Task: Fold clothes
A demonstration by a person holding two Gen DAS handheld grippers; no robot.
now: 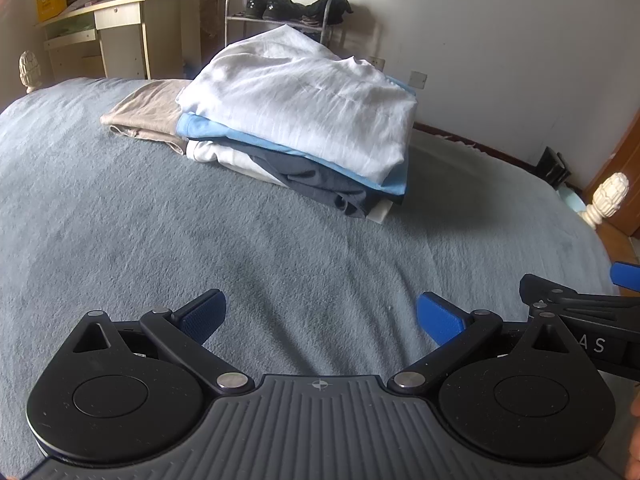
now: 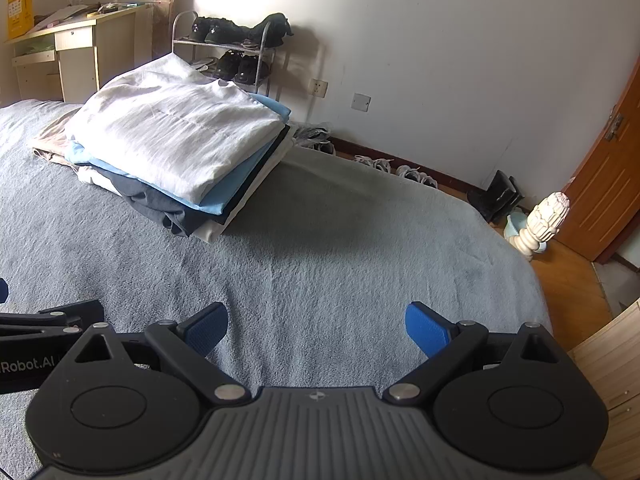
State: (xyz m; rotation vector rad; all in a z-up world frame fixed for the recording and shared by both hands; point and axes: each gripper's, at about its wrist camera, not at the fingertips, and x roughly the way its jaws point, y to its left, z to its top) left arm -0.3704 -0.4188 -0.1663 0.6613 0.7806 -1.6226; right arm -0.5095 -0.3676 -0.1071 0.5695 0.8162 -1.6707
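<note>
The left gripper [image 1: 320,316] hangs low over the grey-blue bed cover [image 1: 200,240] with its blue pads [image 1: 204,314] spread wide and nothing between them. The right gripper [image 2: 316,322] sits just beside it, jaws likewise apart and empty, so both look parked side by side, clear of the laundry.

The folded clothes stand well ahead of both grippers as a stack [image 1: 296,128] on the far part of the bed: a white shirt [image 1: 304,104] on top, then a light blue garment [image 1: 216,130], a dark navy one [image 1: 320,180] and another white piece at the bottom. A beige garment [image 1: 148,114] lies flat against the stack's far-left side, probably kept apart as a separate pile.

No unfolded garment shows on the cover, so the folding seems finished or waiting on the next item.
</note>
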